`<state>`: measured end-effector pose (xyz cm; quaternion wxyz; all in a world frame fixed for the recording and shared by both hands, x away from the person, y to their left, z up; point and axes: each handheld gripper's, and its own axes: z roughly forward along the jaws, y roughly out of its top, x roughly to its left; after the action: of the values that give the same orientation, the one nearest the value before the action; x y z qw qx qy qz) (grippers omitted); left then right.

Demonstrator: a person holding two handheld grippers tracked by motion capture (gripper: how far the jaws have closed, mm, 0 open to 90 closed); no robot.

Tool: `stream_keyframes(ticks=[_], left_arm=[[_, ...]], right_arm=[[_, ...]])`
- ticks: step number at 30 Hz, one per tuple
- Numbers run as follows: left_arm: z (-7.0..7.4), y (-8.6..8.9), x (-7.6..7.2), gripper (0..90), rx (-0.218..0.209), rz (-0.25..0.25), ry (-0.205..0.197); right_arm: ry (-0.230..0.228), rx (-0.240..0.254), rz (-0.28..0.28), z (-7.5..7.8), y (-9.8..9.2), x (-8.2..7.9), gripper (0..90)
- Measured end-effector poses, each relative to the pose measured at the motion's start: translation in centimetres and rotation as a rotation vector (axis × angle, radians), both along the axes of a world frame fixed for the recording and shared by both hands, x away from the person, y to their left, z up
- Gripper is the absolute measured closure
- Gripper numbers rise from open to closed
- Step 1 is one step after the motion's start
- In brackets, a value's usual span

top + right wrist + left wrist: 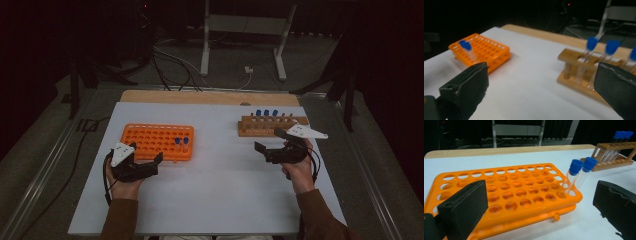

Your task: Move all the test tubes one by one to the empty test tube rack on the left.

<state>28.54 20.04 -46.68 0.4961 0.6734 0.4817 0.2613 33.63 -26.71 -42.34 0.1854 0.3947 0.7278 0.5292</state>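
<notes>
Both grippers stand with jaws apart and empty — the left gripper just beside the orange rack, whose near-right corner holds two blue-capped tubes. Three more wait in the wooden rack near the right gripper; it should probably take one just below its cap and lift straight up — no tilting.

The high view looks forward and down from above the person's side, taking in the whole white table from some distance. The left gripper view sits low and close behind the orange rack, facing across it toward the wooden rack — far right in its frame. The right gripper view sits low beside the wooden rack, facing the orange rack. All three views share both racks.
</notes>
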Motion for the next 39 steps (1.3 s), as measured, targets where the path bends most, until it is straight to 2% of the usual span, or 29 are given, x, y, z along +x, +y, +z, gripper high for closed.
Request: stream_keyframes(ticks=[3,6,10,13,17,19,24,27,29,34,39], left_arm=[[-0.1,-0.1,-0.1,0.6,-0.009,-0.007,-0.004],[-0.2,0.0,-0.1,0.6,-0.013,-0.003,-0.007],[-0.5,0.2,0.1,0.6,-0.017,0.008,0.004],[-0.9,0.2,0.2,0.6,-0.018,0.012,0.017],[-0.9,-0.1,0.2,0.6,-0.007,0.014,0.019],[-1.0,-0.2,0.2,0.7,-0.006,0.013,0.017],[-1.1,-0.4,0.3,0.7,0.005,0.015,0.020],[-1.1,-0.5,0.3,0.7,0.008,0.014,0.018],[-1.2,-0.5,0.3,0.7,0.008,0.014,0.019],[-1.3,-0.8,0.4,0.7,0.017,0.006,0.025],[-1.3,-1.1,0.4,0.8,0.023,-0.003,0.025]], right_arm=[[-0.009,0.016,-0.027,0.7,-0.6,0.5,0.0],[-0.011,0.008,-0.070,1.2,-1.2,1.5,0.0],[0.003,0.010,-0.123,1.6,-2.1,3.1,0.0],[-0.003,-0.035,-0.151,1.7,-2.3,4.3,0.0],[0.024,-0.065,-0.163,1.1,-2.2,5.9,0.0],[0.038,-0.071,-0.172,0.7,-2.3,6.6,3.9],[0.081,-0.080,-0.249,-0.8,-3.0,8.2,9.4],[0.110,-0.081,-0.285,-1.6,-3.5,8.9,14.8],[0.111,-0.099,-0.302,-2.1,-3.5,9.4,19.1],[0.097,-0.127,-0.323,-2.9,-3.4,10.2,45.8],[0.080,-0.138,-0.341,-3.5,-3.2,10.8,61.8]])
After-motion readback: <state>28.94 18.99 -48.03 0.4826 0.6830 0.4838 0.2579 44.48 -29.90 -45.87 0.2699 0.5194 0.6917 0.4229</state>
